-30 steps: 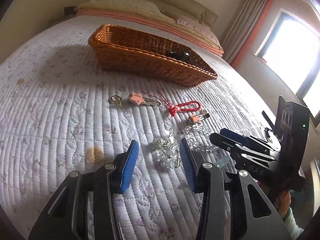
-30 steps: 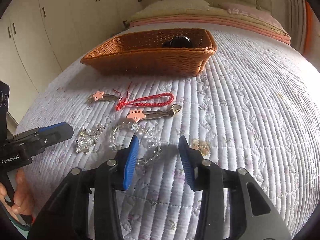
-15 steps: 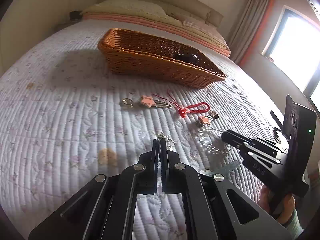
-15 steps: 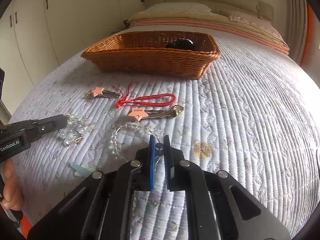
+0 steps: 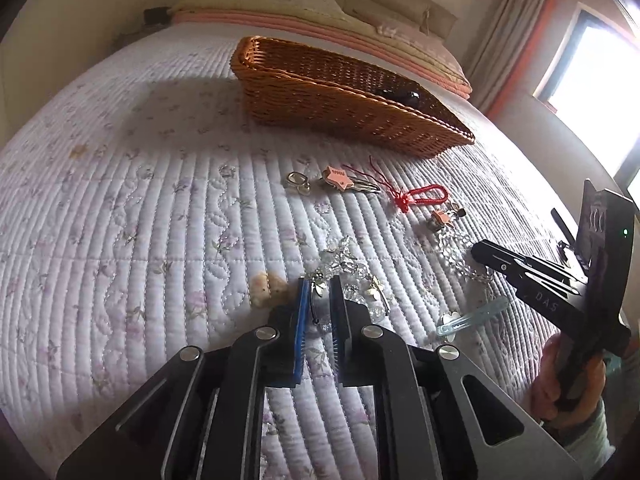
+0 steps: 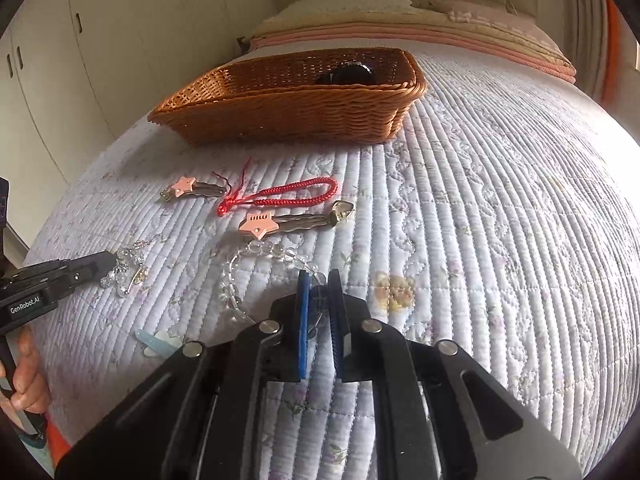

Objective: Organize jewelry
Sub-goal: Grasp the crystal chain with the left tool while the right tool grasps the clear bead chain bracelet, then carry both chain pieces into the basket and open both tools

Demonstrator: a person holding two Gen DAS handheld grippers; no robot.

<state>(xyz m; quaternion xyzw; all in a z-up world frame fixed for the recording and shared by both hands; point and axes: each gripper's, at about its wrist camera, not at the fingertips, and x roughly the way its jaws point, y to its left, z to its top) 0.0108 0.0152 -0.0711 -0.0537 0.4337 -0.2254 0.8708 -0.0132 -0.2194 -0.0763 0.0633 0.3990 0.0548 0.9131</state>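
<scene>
Jewelry lies on a quilted bedspread in front of a wicker basket (image 5: 344,112) (image 6: 280,116). My left gripper (image 5: 320,284) (image 6: 106,264) has a clear crystal charm cluster (image 5: 348,264) (image 6: 124,276) between its blue pads. Its jaws are opening slightly, and the pads still touch the cluster. My right gripper (image 6: 319,278) (image 5: 478,250) is shut on a clear bead bracelet (image 6: 256,256) (image 5: 460,256), with one bead pinched at its tips. Both pieces still rest on the quilt.
Two pink star clips (image 6: 256,224) (image 6: 186,186), a red cord loop (image 6: 280,198), a silver ring clasp (image 5: 298,181) and a pale blue hair clip (image 5: 472,316) lie nearby. A dark object (image 6: 348,74) sits in the basket. Pillows lie behind it, and a person's hand holds each gripper.
Both grippers stood open and have closed, the left on the crystal cluster and the right on the bead bracelet. The left jaws have since parted a little.
</scene>
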